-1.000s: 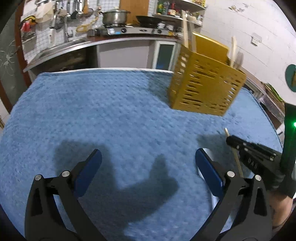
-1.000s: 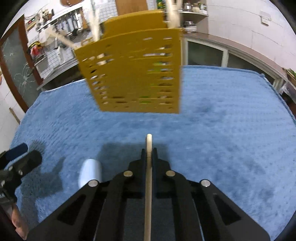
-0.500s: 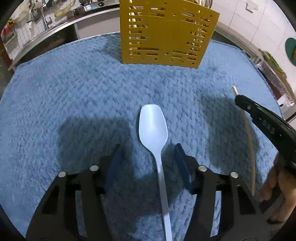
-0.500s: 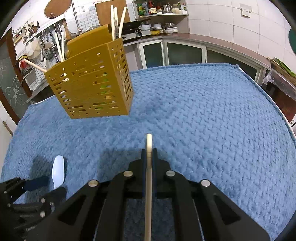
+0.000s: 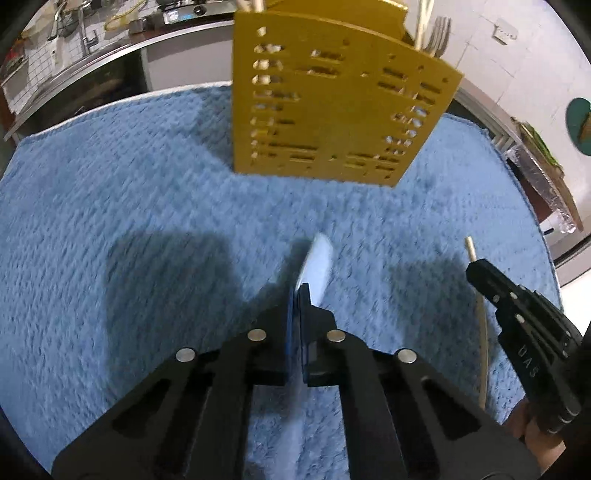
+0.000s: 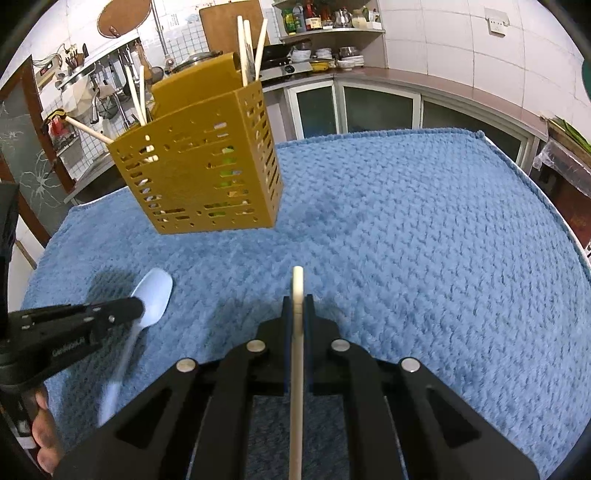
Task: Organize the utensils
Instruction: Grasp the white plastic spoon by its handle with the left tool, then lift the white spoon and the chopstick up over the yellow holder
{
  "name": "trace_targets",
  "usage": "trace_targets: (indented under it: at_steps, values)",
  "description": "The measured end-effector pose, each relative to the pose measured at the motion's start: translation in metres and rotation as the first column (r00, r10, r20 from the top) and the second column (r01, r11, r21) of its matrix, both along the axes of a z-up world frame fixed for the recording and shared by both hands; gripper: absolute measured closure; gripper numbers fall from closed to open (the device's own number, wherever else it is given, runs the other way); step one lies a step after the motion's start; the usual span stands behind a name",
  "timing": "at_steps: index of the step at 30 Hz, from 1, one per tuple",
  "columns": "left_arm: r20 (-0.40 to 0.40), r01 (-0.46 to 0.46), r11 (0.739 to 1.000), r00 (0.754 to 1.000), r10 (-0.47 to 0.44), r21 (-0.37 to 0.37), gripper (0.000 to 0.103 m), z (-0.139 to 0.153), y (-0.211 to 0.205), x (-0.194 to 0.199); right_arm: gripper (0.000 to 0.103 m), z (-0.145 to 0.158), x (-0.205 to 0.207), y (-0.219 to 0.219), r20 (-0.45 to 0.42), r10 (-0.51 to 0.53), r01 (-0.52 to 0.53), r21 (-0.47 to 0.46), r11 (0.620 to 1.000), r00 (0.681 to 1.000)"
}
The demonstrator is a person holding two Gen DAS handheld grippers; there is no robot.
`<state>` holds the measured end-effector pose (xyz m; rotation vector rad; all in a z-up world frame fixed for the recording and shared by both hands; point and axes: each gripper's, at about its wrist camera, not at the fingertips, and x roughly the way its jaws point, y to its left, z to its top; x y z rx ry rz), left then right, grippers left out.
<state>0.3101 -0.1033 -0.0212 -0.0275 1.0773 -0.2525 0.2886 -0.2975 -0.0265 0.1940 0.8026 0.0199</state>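
Observation:
A yellow slotted utensil holder stands on the blue towel straight ahead; it also shows in the right wrist view with chopsticks sticking up from it. My left gripper is shut on a pale blue plastic spoon, lifted off the towel; the right wrist view shows the spoon in the left gripper. My right gripper is shut on a wooden chopstick and shows at the right of the left wrist view.
The towel covers the whole table. Behind it run a kitchen counter with a stove, a sink area and shelves. A fork stands in the holder.
My left gripper has closed on the spoon and lifted it, moving closer to the holder. My right gripper still holds the chopstick and has barely shifted.

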Motion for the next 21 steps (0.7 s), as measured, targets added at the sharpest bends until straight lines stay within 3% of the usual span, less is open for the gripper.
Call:
trace_targets:
  at_steps: [7, 14, 21]
  values:
    - [0.031, 0.027, 0.999, 0.999, -0.026, -0.024, 0.102, 0.006, -0.003, -0.009, 0.097, 0.006, -0.002, -0.001, 0.018, 0.0, 0.0, 0.009, 1.0, 1.0]
    - [0.136, 0.03, 0.999, 0.99, -0.026, -0.032, 0.102, 0.029, 0.009, -0.02, 0.097, 0.012, -0.001, -0.002, 0.049, 0.0, -0.001, 0.02, 1.0, 0.999]
    - [0.311, 0.033, 0.989, 0.95, 0.014, -0.146, 0.102, 0.068, 0.037, -0.032, 0.097, 0.041, -0.01, -0.007, 0.212, 0.011, -0.032, 0.094, 0.995, 0.977]
